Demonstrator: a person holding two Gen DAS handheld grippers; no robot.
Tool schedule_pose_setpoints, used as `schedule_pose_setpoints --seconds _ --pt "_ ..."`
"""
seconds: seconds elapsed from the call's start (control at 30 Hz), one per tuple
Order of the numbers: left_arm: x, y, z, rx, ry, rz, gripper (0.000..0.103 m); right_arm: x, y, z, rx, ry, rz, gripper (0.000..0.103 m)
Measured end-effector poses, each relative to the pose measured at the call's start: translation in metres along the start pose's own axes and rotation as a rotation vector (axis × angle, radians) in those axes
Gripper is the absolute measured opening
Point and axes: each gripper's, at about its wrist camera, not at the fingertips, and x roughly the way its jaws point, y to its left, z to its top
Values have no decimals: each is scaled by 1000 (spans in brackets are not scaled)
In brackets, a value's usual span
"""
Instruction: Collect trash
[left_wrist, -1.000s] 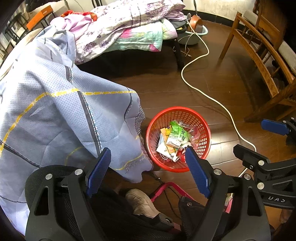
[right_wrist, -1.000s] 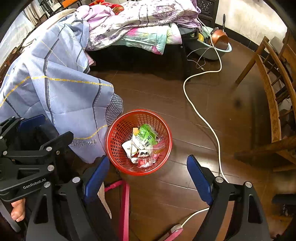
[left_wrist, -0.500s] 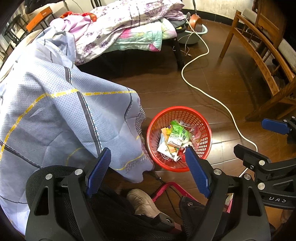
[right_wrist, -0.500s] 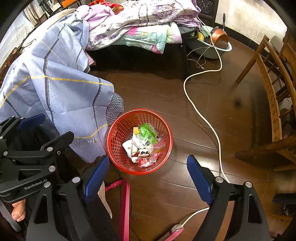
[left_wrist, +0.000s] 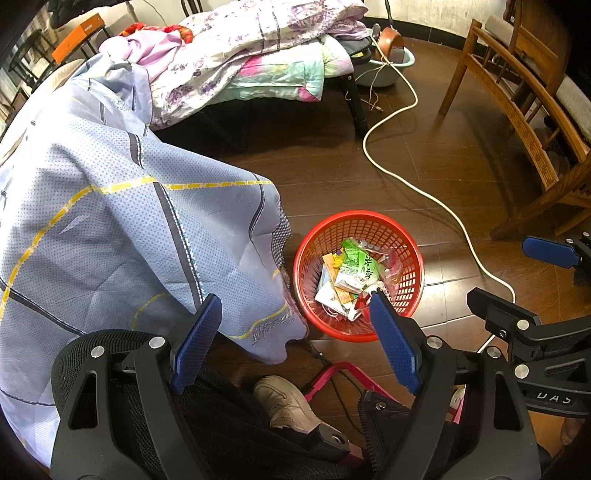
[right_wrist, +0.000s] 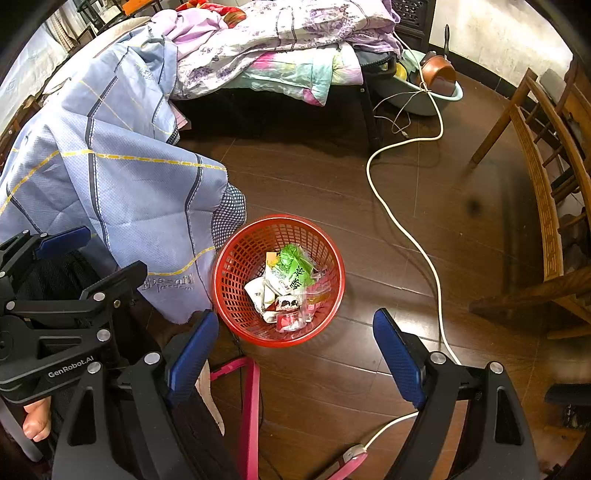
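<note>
Red basket (right_wrist: 236, 266) of wrappers (right_wrist: 291, 273) sits below both grippers, left (left_wrist: 295, 339) and right (right_wrist: 295, 350), fingers wide and empty.

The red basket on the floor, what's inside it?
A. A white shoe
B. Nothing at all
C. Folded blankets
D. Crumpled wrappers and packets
D: the red basket holds a heap of wrappers and packets, with a green one lying on top, seen from both wrist views.
</note>
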Motion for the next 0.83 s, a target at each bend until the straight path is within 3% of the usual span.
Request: schedule_pose_setpoints --seconds 0.83 --pt "-1 -1 -1 7 -11 15 81 5 0 -6 7 4 -3 84"
